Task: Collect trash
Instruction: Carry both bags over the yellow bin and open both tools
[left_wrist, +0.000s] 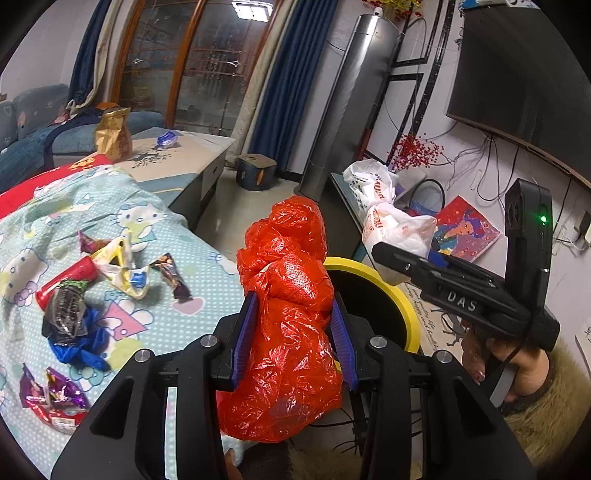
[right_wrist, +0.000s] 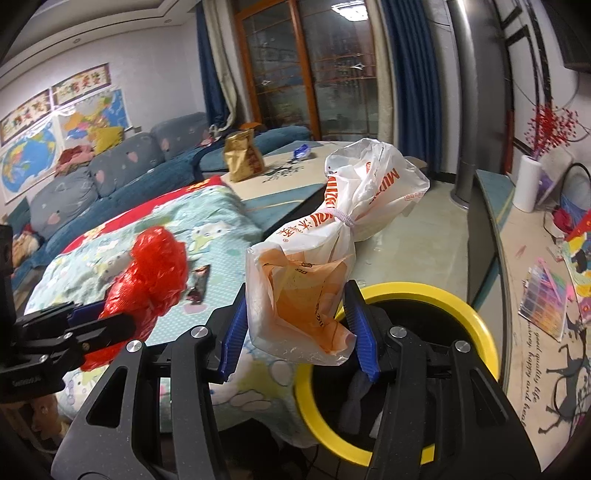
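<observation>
Gripping a crumpled red plastic bag (left_wrist: 288, 314), your left hand-held gripper (left_wrist: 295, 325) nears the yellow-rimmed bin (left_wrist: 406, 295); your right hand-held gripper (right_wrist: 301, 328) clamps a tied white plastic bag (right_wrist: 325, 258).

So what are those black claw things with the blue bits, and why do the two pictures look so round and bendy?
They are hand-held tongs, one in each of a person's hands, not a robot. Each carries a wide-angle camera looking along its fingers, which bends the picture. One picture comes from the left tongs, squeezing a crumpled red plastic bag. The other comes from the right tongs, squeezing a white plastic bag with orange print. Both bags are held near a round black bin with a yellow rim. Shiny sweet wrappers lie on the pale blue cartoon-cat blanket, waiting to be collected.
</observation>
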